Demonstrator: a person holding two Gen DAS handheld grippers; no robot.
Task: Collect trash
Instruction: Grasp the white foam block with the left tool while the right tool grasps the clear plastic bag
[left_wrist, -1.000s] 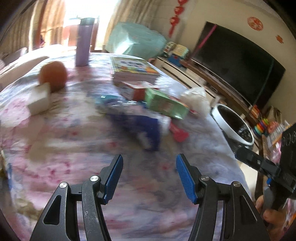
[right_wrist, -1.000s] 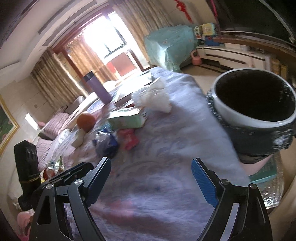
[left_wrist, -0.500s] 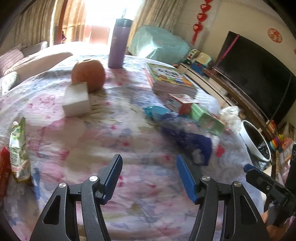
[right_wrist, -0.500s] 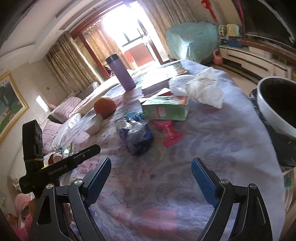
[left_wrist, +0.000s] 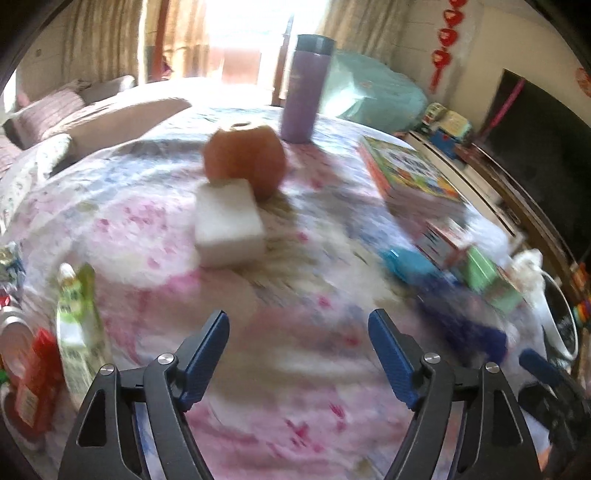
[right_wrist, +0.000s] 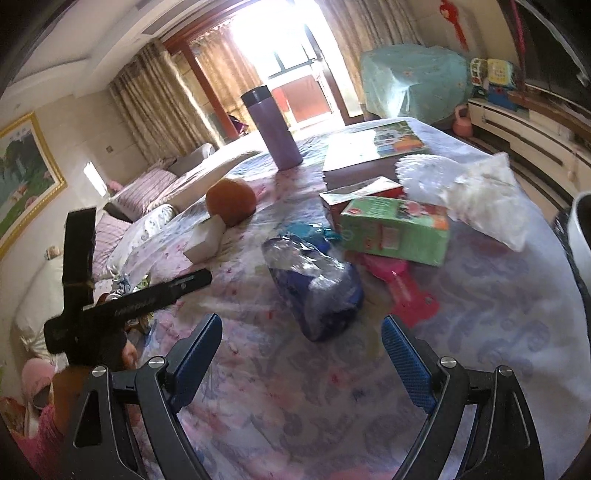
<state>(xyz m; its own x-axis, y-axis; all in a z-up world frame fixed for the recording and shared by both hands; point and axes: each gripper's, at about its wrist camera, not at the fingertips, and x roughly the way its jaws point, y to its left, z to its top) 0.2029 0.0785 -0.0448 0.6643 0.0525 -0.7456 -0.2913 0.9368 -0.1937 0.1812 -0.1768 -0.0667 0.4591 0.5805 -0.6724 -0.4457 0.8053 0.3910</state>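
Note:
A crumpled blue and clear plastic bag (right_wrist: 316, 291) lies on the flowered tablecloth just ahead of my right gripper (right_wrist: 301, 345), which is open and empty. Behind it lie a green carton (right_wrist: 395, 229), a pink wrapper (right_wrist: 399, 284), a red-edged box (right_wrist: 364, 194) and crumpled white tissue (right_wrist: 469, 192). My left gripper (left_wrist: 297, 341) is open and empty over bare cloth. A green packet (left_wrist: 75, 325) and a red packet (left_wrist: 31, 384) lie to its left. The blue bag (left_wrist: 461, 314) shows blurred at its right.
An orange (left_wrist: 245, 162), a white sponge block (left_wrist: 229, 221), a purple flask (right_wrist: 273, 129) and a stack of picture books (left_wrist: 410, 177) stand further back. A white-rimmed bin (right_wrist: 580, 236) stands off the table's right edge. A sofa lies to the left.
Both views have swung left. The left gripper has moved toward the table's left side, bringing the green and red packets into view. The bin has slid to the right view's edge.

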